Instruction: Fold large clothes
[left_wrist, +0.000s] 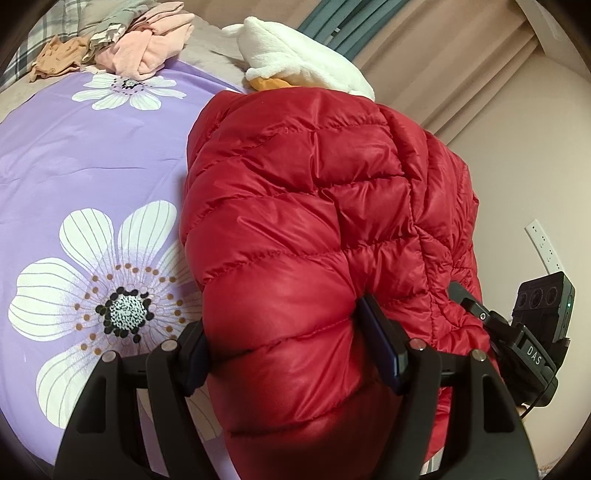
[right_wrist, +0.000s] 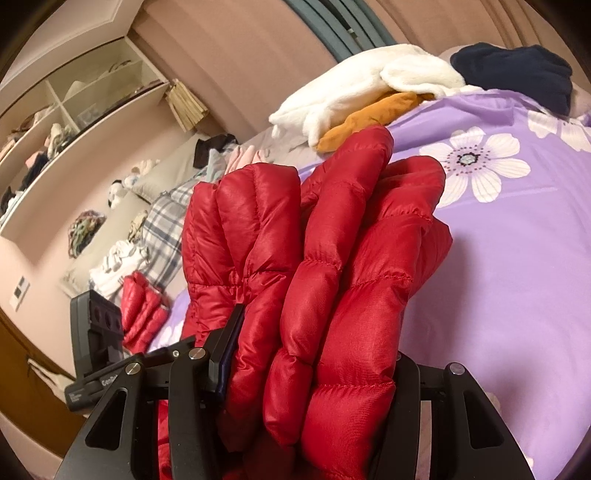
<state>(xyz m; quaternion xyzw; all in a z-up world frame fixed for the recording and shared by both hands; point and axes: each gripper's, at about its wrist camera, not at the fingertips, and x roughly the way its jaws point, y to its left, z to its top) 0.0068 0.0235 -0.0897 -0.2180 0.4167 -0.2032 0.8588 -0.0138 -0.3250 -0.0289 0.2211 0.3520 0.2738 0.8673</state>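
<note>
Both grippers, left (left_wrist: 295, 354) and right (right_wrist: 310, 362), clamped on puffy red quilted down jacket (left_wrist: 314, 206); best kept level, lowered evenly onto lilac flowered bedspread (left_wrist: 92, 155).

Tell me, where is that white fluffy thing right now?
The white fleece lies at the far edge of the purple sheet, just beyond the red jacket, on top of an orange garment.

Red quilted puffer jacket (left_wrist: 303, 206) — bunched, folded thick, lifted above bed.
</note>
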